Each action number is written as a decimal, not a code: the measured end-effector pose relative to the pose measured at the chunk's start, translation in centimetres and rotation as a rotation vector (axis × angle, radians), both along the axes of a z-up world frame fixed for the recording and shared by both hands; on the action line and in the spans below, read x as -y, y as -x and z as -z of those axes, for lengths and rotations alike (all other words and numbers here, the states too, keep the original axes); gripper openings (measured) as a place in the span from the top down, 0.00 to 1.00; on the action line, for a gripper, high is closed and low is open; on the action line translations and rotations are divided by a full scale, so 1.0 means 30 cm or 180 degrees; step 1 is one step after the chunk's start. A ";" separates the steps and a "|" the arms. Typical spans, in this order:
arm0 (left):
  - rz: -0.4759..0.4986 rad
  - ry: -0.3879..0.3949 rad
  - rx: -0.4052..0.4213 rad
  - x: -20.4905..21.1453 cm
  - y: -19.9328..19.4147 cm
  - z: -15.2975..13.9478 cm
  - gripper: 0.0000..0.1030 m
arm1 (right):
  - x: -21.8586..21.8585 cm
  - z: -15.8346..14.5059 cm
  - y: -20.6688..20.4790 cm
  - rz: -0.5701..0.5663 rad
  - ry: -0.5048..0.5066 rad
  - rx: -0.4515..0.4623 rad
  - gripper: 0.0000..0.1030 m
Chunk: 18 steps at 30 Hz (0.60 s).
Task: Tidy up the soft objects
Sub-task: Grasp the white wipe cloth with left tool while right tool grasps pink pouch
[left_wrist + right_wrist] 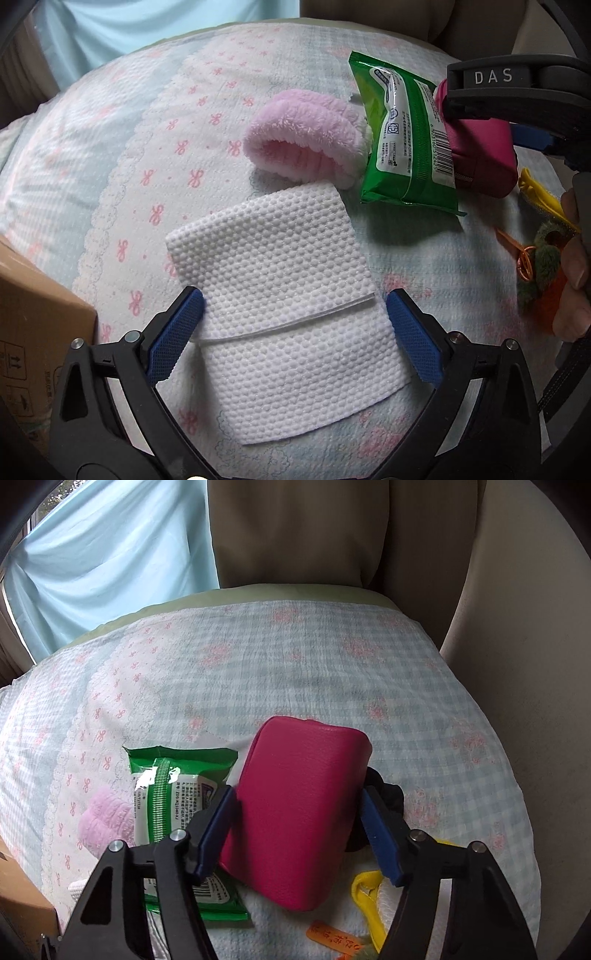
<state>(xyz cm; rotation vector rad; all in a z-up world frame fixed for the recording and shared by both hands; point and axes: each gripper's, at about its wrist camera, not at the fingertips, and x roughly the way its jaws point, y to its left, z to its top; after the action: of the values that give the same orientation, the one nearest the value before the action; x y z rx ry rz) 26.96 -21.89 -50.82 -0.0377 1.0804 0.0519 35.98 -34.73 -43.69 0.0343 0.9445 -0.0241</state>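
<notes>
Two grippers are in play, so the left wrist view goes first. The left gripper [293, 306] sits low in the frame with its blue fingers [176, 334] spread wide on either side of a white dimpled cloth [280, 273], which lies folded on the bow-print bedspread [110, 155] at centre frame. The left pad touches the cloth's edge; the right pad stands just beside it. Above the cloth, a fluffy pink sock [303, 140] lies touching its top edge. To the sock's right, a green wipes pack [404, 140] leans tilted, overlapping the sock's end. In the upper right, the right gripper [491, 107] is at a magenta pouch [480, 155]. A yellow strap [543, 195] and a green-and-orange plush toy [543, 266] sit at the right edge, partly behind a hand [572, 266]. A cardboard box [40, 321] fills the lower left.

Over to the right wrist view. The right gripper [299, 830] has the magenta pouch [299, 812] between its blue fingers [380, 845], both pads pressing its sides, the pouch tilted at centre frame. Left of it lie the green wipes pack [166, 786] and the pink sock [107, 819]. A dark item [388, 794] peeks from behind the right finger; what it is, I cannot tell. The yellow strap [365, 897] and an orange tag [334, 938] lie along the bottom.
</notes>
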 end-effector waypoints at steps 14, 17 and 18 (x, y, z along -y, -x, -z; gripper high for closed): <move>0.0086 0.0208 0.0076 -0.051 -0.043 -0.046 0.90 | -0.035 -0.002 0.025 -0.0144 0.0155 0.0217 0.78; 0.0124 0.0205 0.0092 -0.042 -0.035 -0.057 0.93 | -0.033 -0.012 0.032 -0.0156 0.0112 0.0233 0.82; 0.0125 0.0215 0.0096 -0.042 -0.034 -0.061 0.93 | -0.032 -0.017 0.035 -0.0157 0.0095 0.0242 0.83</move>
<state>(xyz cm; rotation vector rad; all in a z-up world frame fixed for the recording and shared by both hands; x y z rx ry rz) 27.97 -20.63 -48.99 -0.0779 1.0522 -0.0207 34.93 -33.76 -43.17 -0.0157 0.8685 0.0085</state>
